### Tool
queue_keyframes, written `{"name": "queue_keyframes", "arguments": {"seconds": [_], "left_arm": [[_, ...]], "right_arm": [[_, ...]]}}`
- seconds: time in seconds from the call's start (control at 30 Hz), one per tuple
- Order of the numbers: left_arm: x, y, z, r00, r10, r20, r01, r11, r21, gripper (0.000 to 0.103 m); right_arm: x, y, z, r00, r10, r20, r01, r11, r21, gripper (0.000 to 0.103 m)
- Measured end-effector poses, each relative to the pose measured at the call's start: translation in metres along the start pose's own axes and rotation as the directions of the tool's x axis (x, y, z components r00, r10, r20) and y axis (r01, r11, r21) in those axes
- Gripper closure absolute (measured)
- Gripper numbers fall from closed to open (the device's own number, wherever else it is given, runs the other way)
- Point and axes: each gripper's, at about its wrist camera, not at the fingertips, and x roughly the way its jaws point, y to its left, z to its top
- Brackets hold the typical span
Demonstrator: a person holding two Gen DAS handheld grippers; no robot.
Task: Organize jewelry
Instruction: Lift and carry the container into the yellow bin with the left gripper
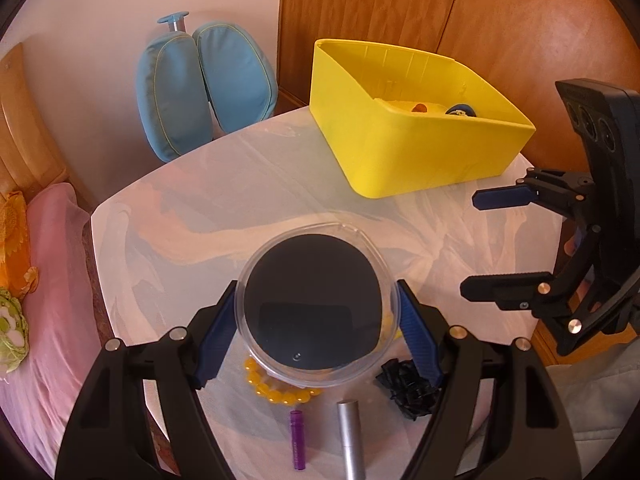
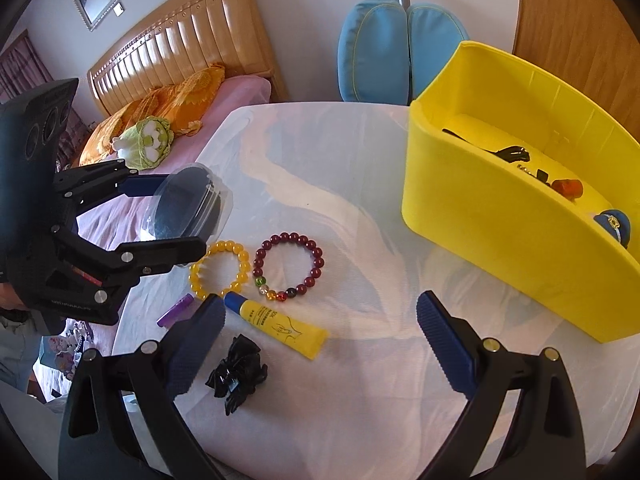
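My left gripper (image 1: 316, 292) is shut on a round clear case with a dark disc inside (image 1: 312, 308), held above the table; in the right wrist view the case (image 2: 186, 204) sits between its fingers (image 2: 160, 254). On the white cloth lie a yellow bead bracelet (image 2: 244, 268), a dark red bead bracelet (image 2: 318, 254), a black hair clip (image 2: 236, 374) and a yellow tube (image 2: 280, 326). My right gripper (image 2: 320, 304) hangs open over the clip and tube with nothing between its pads. A yellow bin (image 2: 500, 240) stands at the right.
The bin holds several small items. A purple stick (image 1: 297, 440) and a silver tube (image 1: 352, 436) lie near the table's front edge. A blue chair back (image 1: 200, 84) stands beyond the table, a bed with a pink sheet (image 1: 52, 280) is at the left, and wooden doors (image 1: 400, 8) are behind.
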Motion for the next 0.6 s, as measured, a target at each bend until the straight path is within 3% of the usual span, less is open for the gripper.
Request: {"name": "queue_keyframes", "arguments": {"seconds": [0.17, 0.33, 0.6], "left_arm": [[-0.003, -0.046, 0.015, 1.0, -0.003, 0.007, 0.004, 0.999, -0.054, 0.029], [-0.005, -0.095, 0.032, 0.999, 0.044, 0.029, -0.042, 0.998, -0.056, 0.029], [-0.001, -0.155, 0.064, 0.993, 0.096, 0.074, -0.092, 0.994, -0.05, 0.029]], "right_arm": [[-0.044, -0.036, -0.017, 0.998, 0.038, 0.05, -0.037, 0.999, -0.022, 0.006], [-0.087, -0.079, -0.035, 0.992, 0.062, 0.11, -0.057, 0.997, -0.053, 0.006], [-0.124, -0.138, -0.038, 0.983, 0.071, 0.17, -0.055, 0.994, -0.096, 0.006]]}}
